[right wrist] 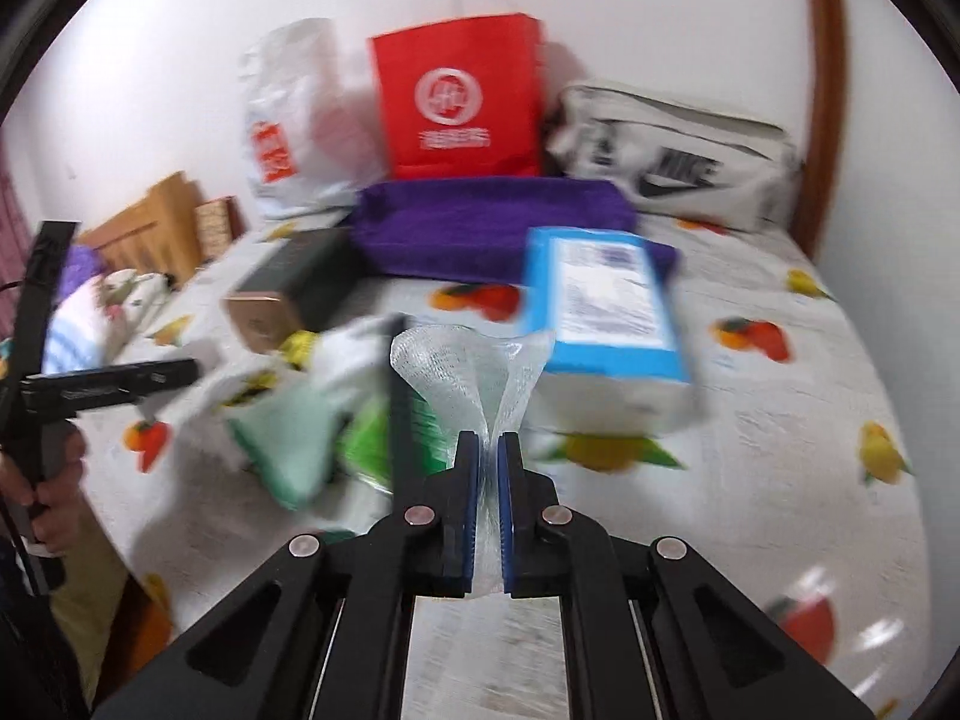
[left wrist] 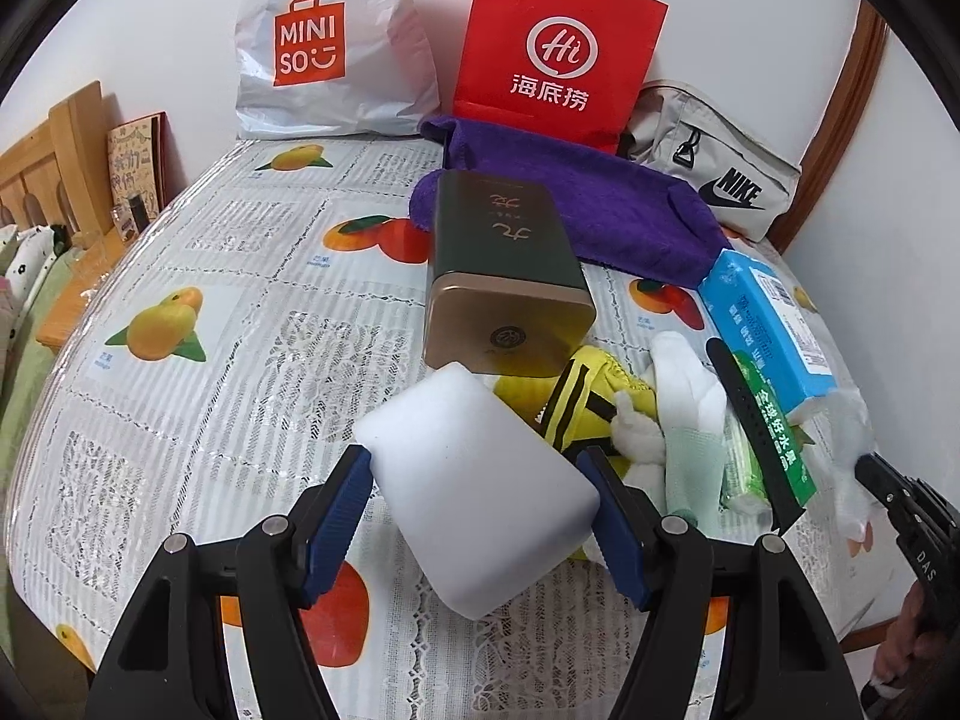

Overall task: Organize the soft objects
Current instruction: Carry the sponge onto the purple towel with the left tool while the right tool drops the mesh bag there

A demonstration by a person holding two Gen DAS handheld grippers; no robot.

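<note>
White foam fills my left gripper [left wrist: 477,483]: the blue pads stand wide and press on either side of a white sponge block [left wrist: 477,492], which tilts above the fruit-print tablecloth [left wrist: 198,396]. At twelve o'clock from the block, a dark green tin with a gold end [left wrist: 507,276] lies on its side, its gold end just behind the block's far corner. At two o'clock sits a heap of soft things: a yellow cloth with black stripes [left wrist: 579,396], a white glove [left wrist: 684,390], a pale green mesh piece [left wrist: 696,468] and a green packet [left wrist: 774,438] crossed by a black strap [left wrist: 750,420]. Past them at one to two o'clock lies a blue tissue pack [left wrist: 771,318], and behind the tin a purple towel [left wrist: 600,210] spreads before a red paper bag [left wrist: 558,54], with a white Miniso bag [left wrist: 336,48] at eleven o'clock and a grey Nike bag [left wrist: 720,168] at one. My right gripper [right wrist: 492,444] has its jaws closed nearly together on a clear white net sleeve [right wrist: 468,372], which is pinched thin between the pads and fans out at twelve o'clock above the fingertips. The right wrist view is blurred; the blue tissue pack lies at one o'clock just beyond the net, the heap at ten. At nine o'clock a hand [right wrist: 51,480] grips the left gripper's handle.
</note>
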